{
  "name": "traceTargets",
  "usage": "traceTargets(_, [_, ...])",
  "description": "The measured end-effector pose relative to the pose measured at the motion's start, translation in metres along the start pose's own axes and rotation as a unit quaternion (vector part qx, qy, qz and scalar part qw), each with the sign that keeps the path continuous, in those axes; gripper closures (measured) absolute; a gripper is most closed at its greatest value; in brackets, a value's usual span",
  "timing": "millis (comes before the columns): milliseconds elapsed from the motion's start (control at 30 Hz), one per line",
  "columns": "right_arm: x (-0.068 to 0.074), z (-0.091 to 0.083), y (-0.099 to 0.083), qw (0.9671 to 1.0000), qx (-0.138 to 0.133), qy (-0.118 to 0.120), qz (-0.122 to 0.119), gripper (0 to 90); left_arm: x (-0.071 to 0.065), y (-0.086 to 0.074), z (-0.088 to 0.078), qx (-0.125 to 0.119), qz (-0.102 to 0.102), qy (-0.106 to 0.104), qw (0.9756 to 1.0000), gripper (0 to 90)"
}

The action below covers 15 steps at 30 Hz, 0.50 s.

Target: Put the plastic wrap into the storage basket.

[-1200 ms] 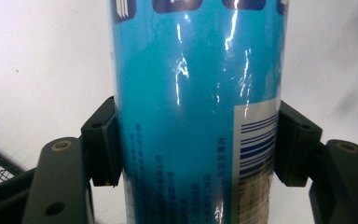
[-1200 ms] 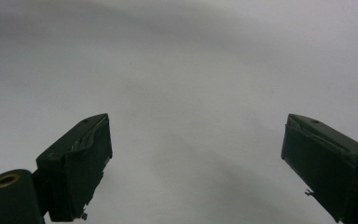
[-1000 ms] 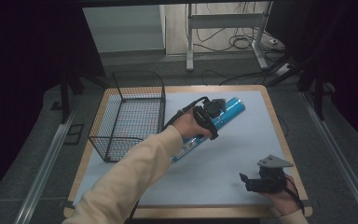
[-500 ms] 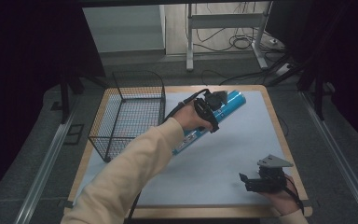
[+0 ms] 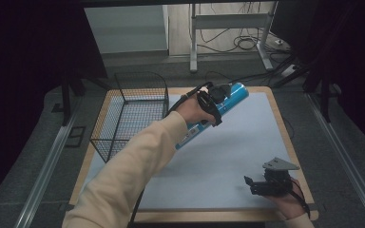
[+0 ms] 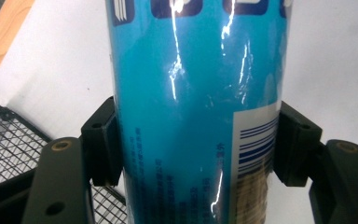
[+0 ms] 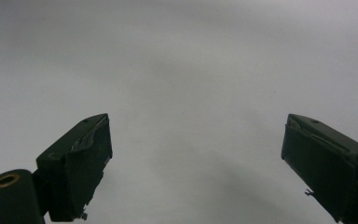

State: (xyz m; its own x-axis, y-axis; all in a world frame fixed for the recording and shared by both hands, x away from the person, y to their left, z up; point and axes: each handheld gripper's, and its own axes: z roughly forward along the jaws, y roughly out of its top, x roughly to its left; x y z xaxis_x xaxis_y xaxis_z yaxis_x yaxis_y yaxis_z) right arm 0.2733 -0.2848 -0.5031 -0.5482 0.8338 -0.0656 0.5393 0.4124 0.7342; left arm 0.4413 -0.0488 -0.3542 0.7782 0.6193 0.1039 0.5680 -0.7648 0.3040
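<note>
Blue tube [image 5: 221,107] higher than before

Dim overall in the high view; surroundings left and right near black, table mat [image 5: 228,156] lit evenly in a cool, soft tone from above. Brighter patch on the floor beyond the far edge. Faint soft shadow under the sleeve [image 5: 123,180], none hard-edged. Slight softness and noise throughout, fine mesh of the wire basket [image 5: 128,118] barely resolved. Left gripper view bright and close: streaky white glare down the glossy blue canister [image 6: 191,116], small print legible only near centre, top blurred. Right gripper view flat grey, with broad soft shadow bands across the mat; jaw edges sharp, background featureless, corners slightly darker.
</note>
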Motion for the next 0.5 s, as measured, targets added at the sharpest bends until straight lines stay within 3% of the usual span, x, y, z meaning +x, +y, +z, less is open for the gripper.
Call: traceTargets(500, [-0.002,0.000,-0.001,1.0000,-0.001,-0.001,0.003,8.8,0.014,0.007,-0.001,0.014,-0.001,0.010,0.9999,31.4])
